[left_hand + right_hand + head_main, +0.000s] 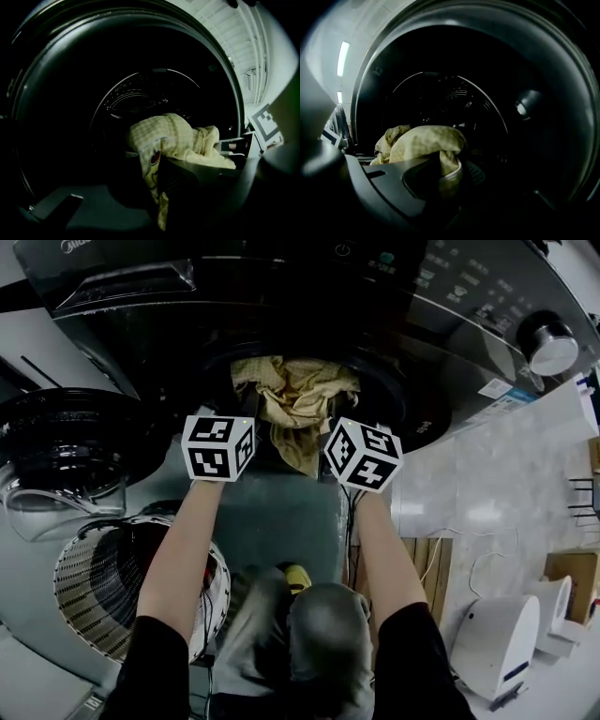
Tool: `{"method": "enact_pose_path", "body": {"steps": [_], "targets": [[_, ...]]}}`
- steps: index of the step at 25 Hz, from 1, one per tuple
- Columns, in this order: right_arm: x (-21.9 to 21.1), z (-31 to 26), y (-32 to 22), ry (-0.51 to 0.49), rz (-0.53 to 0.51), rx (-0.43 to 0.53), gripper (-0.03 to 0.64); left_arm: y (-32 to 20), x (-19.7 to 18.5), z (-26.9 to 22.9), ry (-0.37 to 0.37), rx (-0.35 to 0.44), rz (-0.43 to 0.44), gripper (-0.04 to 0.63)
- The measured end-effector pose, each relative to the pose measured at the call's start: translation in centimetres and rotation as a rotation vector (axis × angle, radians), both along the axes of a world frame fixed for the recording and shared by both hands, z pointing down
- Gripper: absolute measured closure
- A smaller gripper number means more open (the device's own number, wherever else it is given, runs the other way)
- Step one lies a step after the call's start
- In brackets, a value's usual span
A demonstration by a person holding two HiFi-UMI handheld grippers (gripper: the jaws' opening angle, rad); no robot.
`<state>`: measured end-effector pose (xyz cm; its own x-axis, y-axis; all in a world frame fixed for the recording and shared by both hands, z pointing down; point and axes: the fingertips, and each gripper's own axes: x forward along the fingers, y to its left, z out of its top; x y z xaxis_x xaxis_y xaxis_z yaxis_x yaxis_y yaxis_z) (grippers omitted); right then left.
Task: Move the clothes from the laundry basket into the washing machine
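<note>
A pale yellow checked garment point(295, 395) hangs bunched in the mouth of the dark washing machine point(412, 296), held between my two grippers. My left gripper point(251, 416) is shut on its left part, and in the left gripper view the garment point(168, 136) drapes over the jaws with the drum point(140, 93) behind it. My right gripper point(330, 426) is shut on its right part; in the right gripper view the garment point(423, 141) is pinched in front of the drum point(450, 101). The slatted white laundry basket point(89, 592) stands at lower left.
The machine's round door point(56, 442) hangs open to the left. A control knob point(548, 341) sits on the panel at upper right. A white appliance point(497, 638) and cables lie on the floor at right. The person's knees point(300, 624) are below the opening.
</note>
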<state>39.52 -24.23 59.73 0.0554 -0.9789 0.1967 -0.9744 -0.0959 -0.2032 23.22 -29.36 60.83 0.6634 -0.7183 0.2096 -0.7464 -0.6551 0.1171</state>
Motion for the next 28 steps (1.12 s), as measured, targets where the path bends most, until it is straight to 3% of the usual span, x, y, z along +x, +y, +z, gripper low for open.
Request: {"method": "enact_pose_path", "body": {"steps": [6,13,28], "targets": [[0.7,0.9,-1.8,-0.023,0.012,-0.021,0.522,-1.8,0.9,0.9,-0.012,-0.024,-0.016,0.541],[1.1,1.0,-2.4,-0.013,0.015,-0.022,0.454,-2.5,1.6,2.0,-0.057,-0.064,-0.024,0.531],[1.1,1.1,-2.6,-0.023,0.028,-0.006,0.381,-2.4,2.4,2.2,-0.059,-0.092,0.012,0.399]]}}
